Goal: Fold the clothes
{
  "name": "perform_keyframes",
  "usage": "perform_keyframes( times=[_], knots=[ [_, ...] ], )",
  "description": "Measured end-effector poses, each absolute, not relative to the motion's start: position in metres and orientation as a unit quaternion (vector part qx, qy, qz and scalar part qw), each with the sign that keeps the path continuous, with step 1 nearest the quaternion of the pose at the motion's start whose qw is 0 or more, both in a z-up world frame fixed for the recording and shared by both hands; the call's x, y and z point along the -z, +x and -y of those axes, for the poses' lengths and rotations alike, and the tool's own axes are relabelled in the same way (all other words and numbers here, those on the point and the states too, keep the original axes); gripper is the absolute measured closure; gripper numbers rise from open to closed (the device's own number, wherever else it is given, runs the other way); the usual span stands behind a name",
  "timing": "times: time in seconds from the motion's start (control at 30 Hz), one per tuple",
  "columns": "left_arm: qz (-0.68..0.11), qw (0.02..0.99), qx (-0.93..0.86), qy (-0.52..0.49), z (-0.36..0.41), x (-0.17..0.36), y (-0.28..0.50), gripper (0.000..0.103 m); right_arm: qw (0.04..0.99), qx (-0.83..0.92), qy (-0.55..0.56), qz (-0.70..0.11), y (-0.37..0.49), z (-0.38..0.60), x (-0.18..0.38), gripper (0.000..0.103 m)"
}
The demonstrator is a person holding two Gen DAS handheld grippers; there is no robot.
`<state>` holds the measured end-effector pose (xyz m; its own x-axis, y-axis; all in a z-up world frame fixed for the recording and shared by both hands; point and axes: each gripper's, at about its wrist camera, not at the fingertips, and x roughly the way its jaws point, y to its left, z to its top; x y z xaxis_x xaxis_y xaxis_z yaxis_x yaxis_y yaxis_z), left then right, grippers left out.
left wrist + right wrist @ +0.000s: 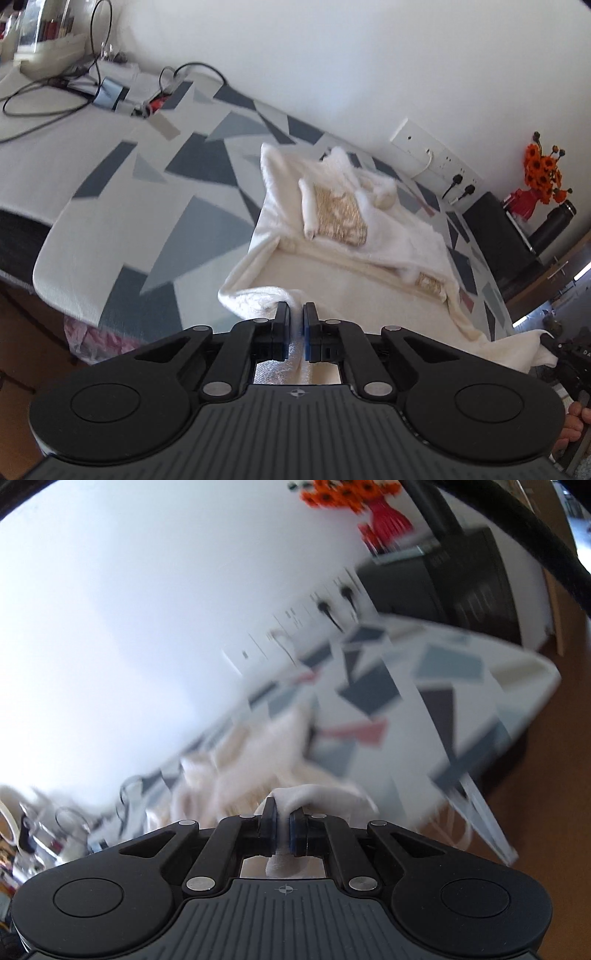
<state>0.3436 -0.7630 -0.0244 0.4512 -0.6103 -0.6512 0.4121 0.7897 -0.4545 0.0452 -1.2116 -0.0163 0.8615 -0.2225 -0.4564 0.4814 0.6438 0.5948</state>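
On the table: a cream-white fluffy fabric garment (373,266) lies spread over the tablecloth with grey, dark-blue and white triangles (155,206), a gold patterned patch on it toward 12 o'clock from the left gripper.
Left gripper: the black two-finger left gripper (296,314) sits at 6 o'clock in the left wrist view, its jaws nearly closed and pinching a bunched near corner of the garment, with cloth running back between the fingers.
Right gripper: the black two-finger right gripper (283,818) has its jaws narrow and clamped on a fold of the same garment (317,795); in the left wrist view it (550,341) shows at 3 o'clock, gripping the other near corner.
Garment edge: the near hem is lifted off the table at both corners, and the far part lies in folds toward the wall.
Wall: a white wall socket strip (439,162) with black plugs sits at 2 o'clock, just behind the table.
Far right: a red vase of orange flowers (535,184) stands near a dark bottle (554,229), well apart from the garment.
Far left: black cables (48,99) loop across the table at 10 o'clock.
Right wrist view: heavily blurred, so finer detail of the cloth cannot be told.
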Motion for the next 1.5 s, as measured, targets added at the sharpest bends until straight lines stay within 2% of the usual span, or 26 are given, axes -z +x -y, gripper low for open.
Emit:
perform_keyframes(
  times=[0.17, 0.33, 0.53, 0.7, 0.8, 0.87, 0.9, 0.93, 0.97, 1.0, 1.03, 1.1, 1.23, 1.4, 1.5],
  knots=[
    [-0.388, 0.865, 0.290, -0.127, 0.790, -0.008, 0.394, 0.096, 0.904, 0.192, 0.362, -0.118, 0.101, 1.256, -0.022, 0.097],
    [-0.375, 0.879, 0.271, -0.115, 0.826, -0.017, 0.445, 0.096, 0.914, 0.188, 0.340, -0.116, 0.164, 1.293, -0.032, 0.097],
    [-0.409, 0.877, 0.231, -0.100, 0.878, 0.004, 0.518, 0.096, 0.902, 0.192, 0.358, -0.148, 0.239, 1.339, -0.004, 0.097],
    [-0.451, 0.869, 0.191, -0.067, 0.924, 0.044, 0.575, 0.095, 0.888, 0.200, 0.366, -0.194, 0.295, 1.383, 0.042, 0.097],
    [-0.499, 0.848, 0.177, -0.022, 0.947, 0.076, 0.601, 0.087, 0.873, 0.206, 0.369, -0.243, 0.327, 1.403, 0.076, 0.096],
    [-0.508, 0.842, 0.179, 0.013, 0.955, 0.085, 0.608, 0.066, 0.860, 0.207, 0.374, -0.280, 0.342, 1.411, 0.095, 0.093],
    [-0.503, 0.844, 0.183, 0.031, 0.956, 0.081, 0.609, 0.059, 0.855, 0.206, 0.376, -0.291, 0.346, 1.414, 0.100, 0.089],
    [-0.497, 0.845, 0.191, 0.047, 0.955, 0.074, 0.608, 0.044, 0.851, 0.205, 0.378, -0.303, 0.350, 1.416, 0.104, 0.078],
    [-0.488, 0.846, 0.205, 0.060, 0.952, 0.066, 0.606, 0.037, 0.851, 0.203, 0.384, -0.294, 0.347, 1.417, 0.102, 0.072],
    [-0.478, 0.847, 0.222, 0.075, 0.949, 0.056, 0.604, 0.036, 0.852, 0.201, 0.391, -0.283, 0.343, 1.417, 0.100, 0.061],
    [-0.468, 0.848, 0.231, 0.090, 0.944, 0.048, 0.600, 0.035, 0.854, 0.208, 0.397, -0.266, 0.337, 1.416, 0.094, 0.045],
    [-0.451, 0.850, 0.248, 0.114, 0.935, 0.033, 0.592, 0.034, 0.856, 0.215, 0.409, -0.233, 0.326, 1.414, 0.082, 0.031],
    [-0.434, 0.834, 0.296, 0.171, 0.926, 0.027, 0.565, 0.034, 0.854, 0.217, 0.427, -0.202, 0.310, 1.401, 0.072, 0.032],
    [-0.412, 0.797, 0.342, 0.279, 0.930, 0.052, 0.534, 0.033, 0.853, 0.253, 0.387, -0.243, 0.301, 1.363, 0.076, 0.032],
    [-0.405, 0.795, 0.346, 0.291, 0.931, 0.064, 0.532, 0.033, 0.849, 0.268, 0.372, -0.263, 0.293, 1.349, 0.075, 0.032]
  ],
)
